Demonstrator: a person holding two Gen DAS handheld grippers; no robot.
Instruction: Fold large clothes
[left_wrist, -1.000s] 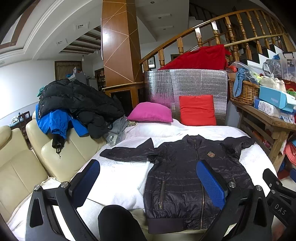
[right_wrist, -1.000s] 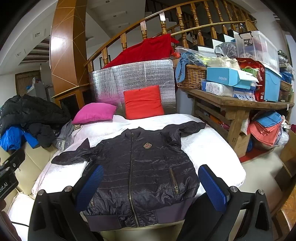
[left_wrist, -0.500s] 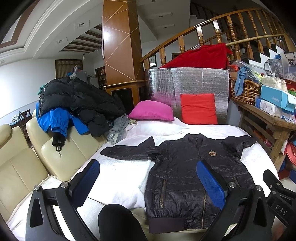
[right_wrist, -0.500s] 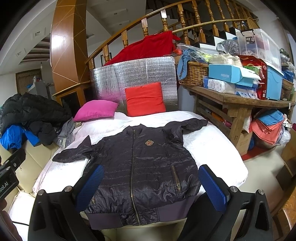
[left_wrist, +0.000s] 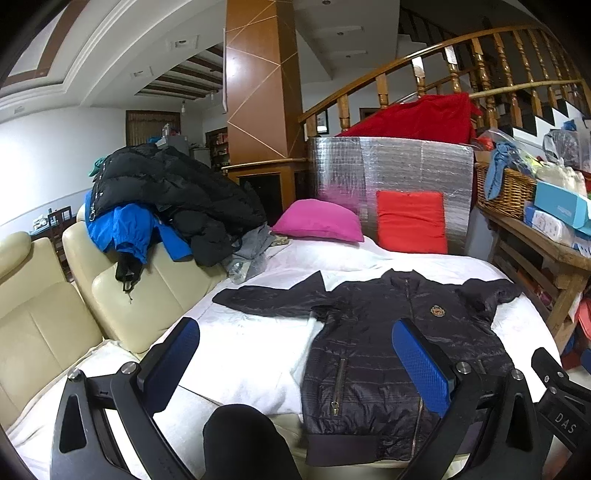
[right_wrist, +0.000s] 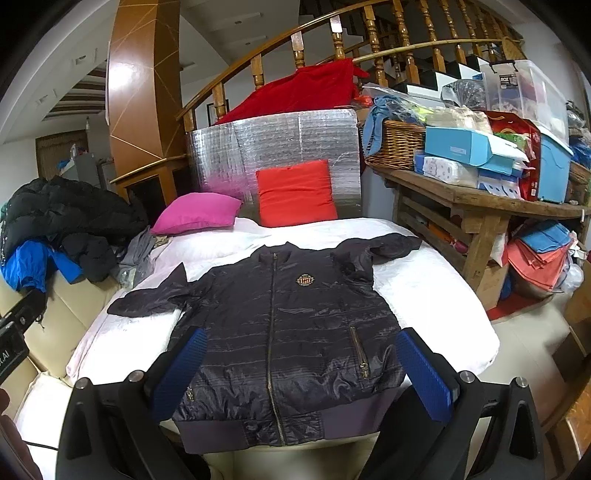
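A dark quilted zip jacket (right_wrist: 291, 328) lies face up and flat on a white-covered surface (right_wrist: 424, 295), both sleeves spread out, its hem nearest me. In the left wrist view the same jacket (left_wrist: 388, 354) sits right of centre. My left gripper (left_wrist: 295, 365) hovers open above the white cover and the jacket's left side, its blue pads wide apart. My right gripper (right_wrist: 303, 373) hangs open over the jacket's lower half, nothing between its fingers. Neither touches the cloth.
A pile of black and blue coats (left_wrist: 155, 199) sits on cream sofa seats (left_wrist: 55, 321) at the left. Pink (right_wrist: 195, 218) and red (right_wrist: 295, 192) cushions lean against a silver panel at the back. A cluttered wooden table (right_wrist: 480, 199) stands on the right.
Both grippers have drifted slightly; the jacket sits a little lower and closer in the views. Nothing was grasped and the jacket has not moved.
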